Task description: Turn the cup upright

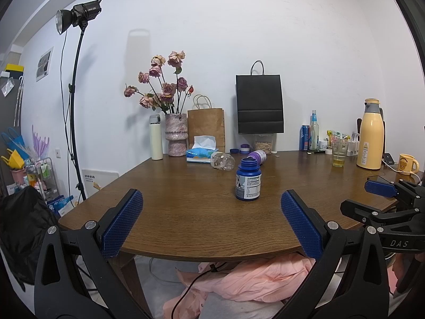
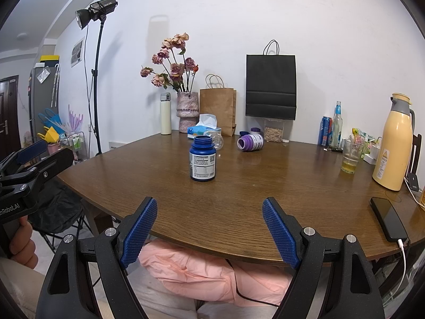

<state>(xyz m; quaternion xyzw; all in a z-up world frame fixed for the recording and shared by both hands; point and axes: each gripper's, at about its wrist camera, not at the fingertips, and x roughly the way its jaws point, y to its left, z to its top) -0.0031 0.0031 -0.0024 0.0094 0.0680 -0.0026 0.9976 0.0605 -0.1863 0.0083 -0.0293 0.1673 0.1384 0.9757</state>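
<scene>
Tools point(image 1: 211, 222) point(image 2: 209, 230) agape; clear bottle point(image 2: 216, 138) half hidden.

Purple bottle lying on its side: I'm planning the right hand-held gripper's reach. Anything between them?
Nothing visible: bare table separates the right hand-held gripper from the purple bottle. The upright blue bottle stands left of that path.

My left gripper point(image 1: 211, 222) hangs open at the table point(image 1: 186, 212) edge; blue bottle point(image 1: 248, 179) upright ahead, clear bottle point(image 1: 222, 160) and purple bottle point(image 1: 257, 156) lying behind.
</scene>
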